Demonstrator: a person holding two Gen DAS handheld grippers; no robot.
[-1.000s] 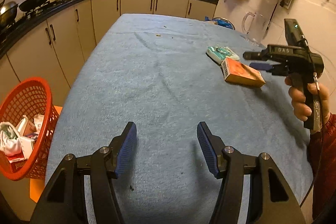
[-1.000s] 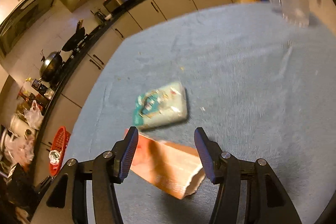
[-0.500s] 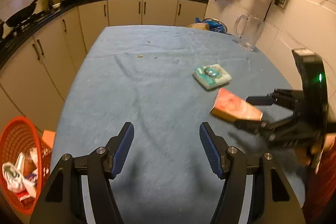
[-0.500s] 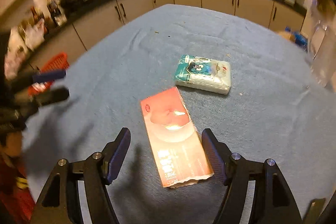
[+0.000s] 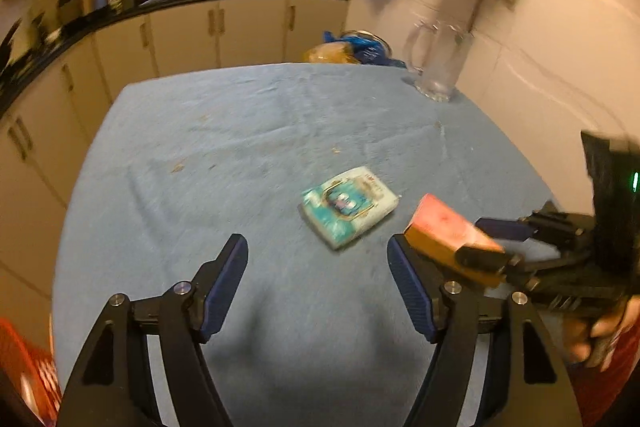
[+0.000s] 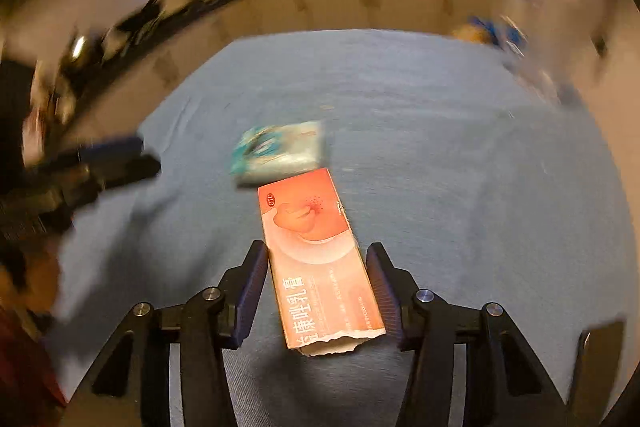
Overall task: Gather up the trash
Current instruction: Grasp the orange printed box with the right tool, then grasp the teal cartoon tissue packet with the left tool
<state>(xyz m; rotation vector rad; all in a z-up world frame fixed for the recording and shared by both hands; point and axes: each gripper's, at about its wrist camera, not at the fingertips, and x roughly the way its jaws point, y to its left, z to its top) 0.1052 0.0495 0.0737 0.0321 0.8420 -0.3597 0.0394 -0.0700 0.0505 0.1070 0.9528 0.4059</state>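
Note:
An orange medicine box (image 6: pixel 320 259) with a torn near end lies on the blue tablecloth (image 6: pixel 460 167) between the fingers of my right gripper (image 6: pixel 318 267). The jaws are narrowed around it with small gaps on both sides. The box also shows in the left wrist view (image 5: pixel 448 239), at the right, with the right gripper (image 5: pixel 492 243) around it. A teal and white tissue pack (image 5: pixel 350 213) lies just beyond the box and shows in the right wrist view (image 6: pixel 280 151). My left gripper (image 5: pixel 318 277) is open and empty, hovering near the tissue pack.
A clear glass pitcher (image 5: pixel 438 63) stands at the table's far right corner. A red basket (image 5: pixel 24 363) shows at the lower left, beside the table. Kitchen cabinets (image 5: pixel 216 31) and a counter run behind. Crumbs dot the cloth.
The right gripper has moved forward over the orange box and narrowed its jaws around it. The left gripper has moved forward and right toward the tissue pack.

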